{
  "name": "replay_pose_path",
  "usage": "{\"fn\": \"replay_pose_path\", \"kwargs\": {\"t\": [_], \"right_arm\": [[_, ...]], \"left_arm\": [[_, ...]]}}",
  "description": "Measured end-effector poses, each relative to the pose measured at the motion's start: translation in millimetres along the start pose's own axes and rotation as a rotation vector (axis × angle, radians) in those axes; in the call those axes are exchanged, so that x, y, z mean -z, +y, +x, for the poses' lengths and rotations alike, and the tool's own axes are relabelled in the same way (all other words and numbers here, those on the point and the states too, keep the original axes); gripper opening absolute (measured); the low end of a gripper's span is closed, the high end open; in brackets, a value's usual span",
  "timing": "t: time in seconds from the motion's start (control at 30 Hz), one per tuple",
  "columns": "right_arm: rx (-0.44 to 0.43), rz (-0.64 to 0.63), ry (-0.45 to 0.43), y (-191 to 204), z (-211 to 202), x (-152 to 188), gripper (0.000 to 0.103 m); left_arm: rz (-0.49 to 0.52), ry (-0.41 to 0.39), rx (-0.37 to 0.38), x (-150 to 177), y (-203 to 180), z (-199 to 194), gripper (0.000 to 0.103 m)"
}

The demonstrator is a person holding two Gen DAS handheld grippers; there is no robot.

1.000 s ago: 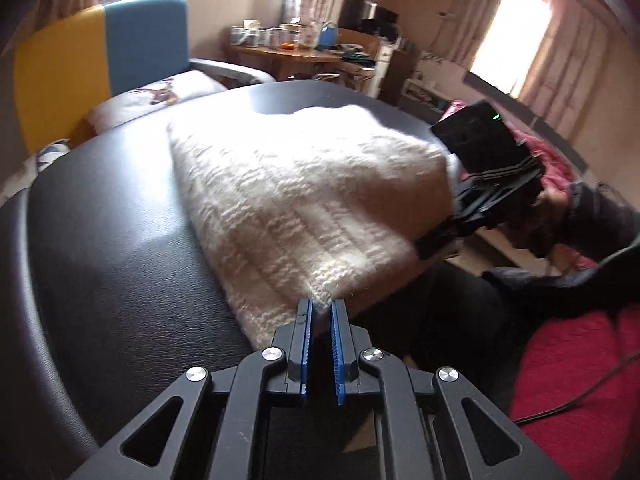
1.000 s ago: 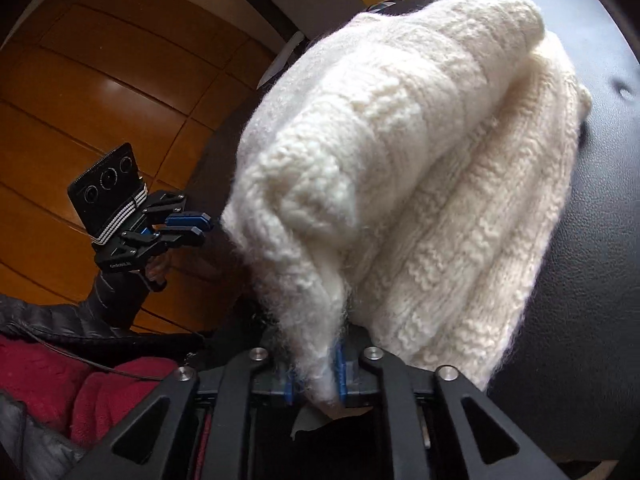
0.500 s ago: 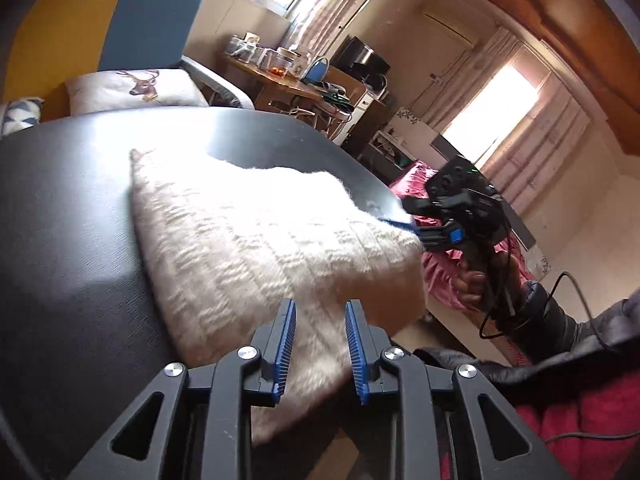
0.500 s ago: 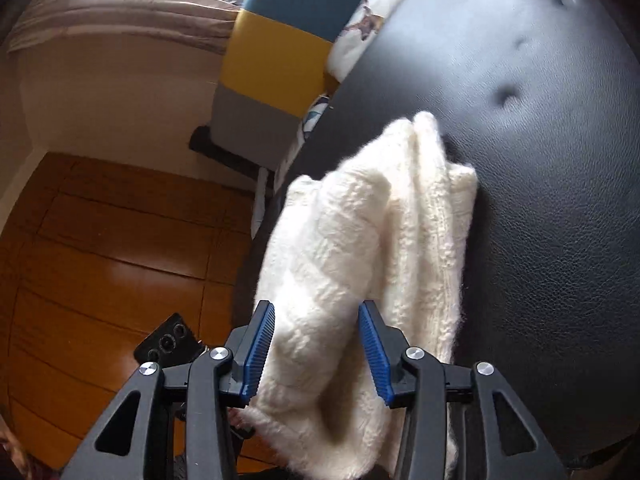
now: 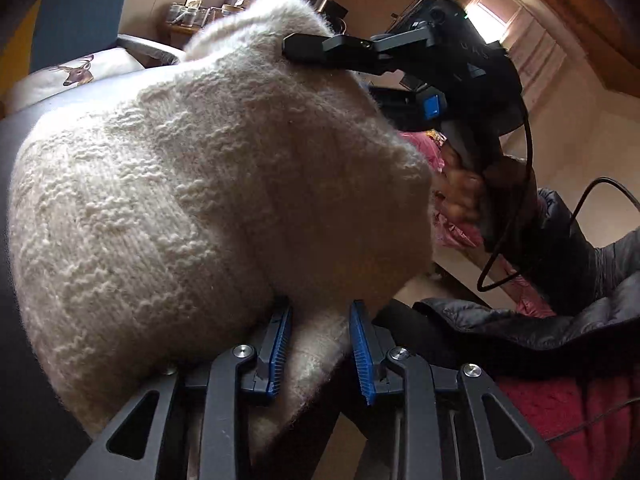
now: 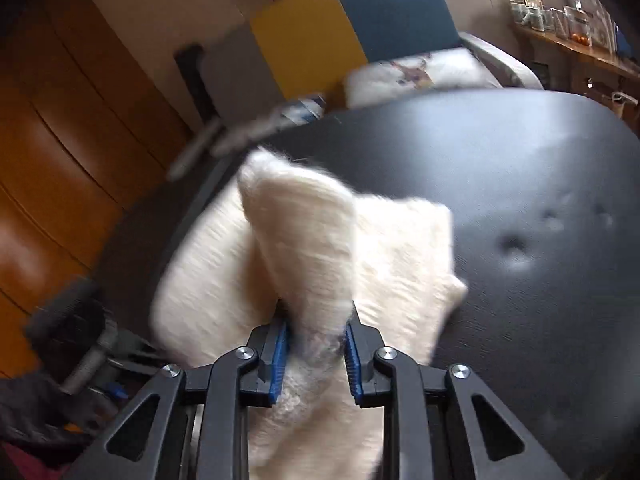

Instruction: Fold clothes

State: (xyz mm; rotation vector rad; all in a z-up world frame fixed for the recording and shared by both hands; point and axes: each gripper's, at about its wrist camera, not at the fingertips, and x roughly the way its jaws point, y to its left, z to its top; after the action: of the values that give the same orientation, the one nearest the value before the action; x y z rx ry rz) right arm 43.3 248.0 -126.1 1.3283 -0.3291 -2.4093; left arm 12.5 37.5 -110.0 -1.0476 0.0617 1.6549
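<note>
A cream knitted sweater (image 5: 192, 184), folded thick, lies on a black padded surface (image 6: 540, 168). My left gripper (image 5: 320, 344) has its jaws apart with the sweater's near edge between the blue pads. My right gripper (image 6: 316, 348) also has its jaws apart around a raised fold of the sweater (image 6: 304, 240). In the left wrist view the right gripper (image 5: 400, 64) reaches onto the sweater's far upper edge. I cannot tell whether either pair of pads presses the knit.
A yellow and blue chair back (image 6: 340, 20) with a deer-print cushion (image 6: 416, 72) stands behind the surface. A wooden wall (image 6: 60, 140) is on the left. A dark jacket (image 5: 540, 320) and a red blanket (image 5: 580, 420) are near the surface's edge.
Both grippers let go and opened about half a second ago. They have since pushed forward so that sweater folds sit between their jaws. The sweater has bunched up higher.
</note>
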Motion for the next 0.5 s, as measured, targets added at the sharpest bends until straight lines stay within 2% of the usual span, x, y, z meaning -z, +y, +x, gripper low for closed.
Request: {"fn": "replay_pose_path", "kwargs": {"t": [0.07,0.13,0.2,0.33,0.4,0.5], "right_arm": [[-0.022,0.018,-0.02,-29.4,-3.2,9.1,0.025],[-0.013,0.021,-0.034,-30.6,-2.6,9.5,0.027],[-0.04,0.05,-0.04,-32.0,-1.1,6.5,0.028],[-0.186,0.178,-0.052,-49.4,3.4,2.7,0.028],[-0.253,0.233,-0.073,-58.4,8.1,7.2,0.028],[-0.252,0.208,-0.096,-51.8,-3.7,9.1,0.028]], "left_arm": [[0.018,0.018,-0.003,-1.0,-4.6,1.3,0.03],[0.041,0.04,-0.005,-3.3,-11.2,2.1,0.03],[0.051,0.051,0.022,-9.4,-17.7,-0.4,0.03],[0.039,0.009,0.015,-30.7,-17.2,1.8,0.03],[0.033,-0.013,0.011,-41.3,-17.0,2.9,0.035],[0.024,-0.044,0.006,-57.2,-16.6,4.5,0.041]]}}
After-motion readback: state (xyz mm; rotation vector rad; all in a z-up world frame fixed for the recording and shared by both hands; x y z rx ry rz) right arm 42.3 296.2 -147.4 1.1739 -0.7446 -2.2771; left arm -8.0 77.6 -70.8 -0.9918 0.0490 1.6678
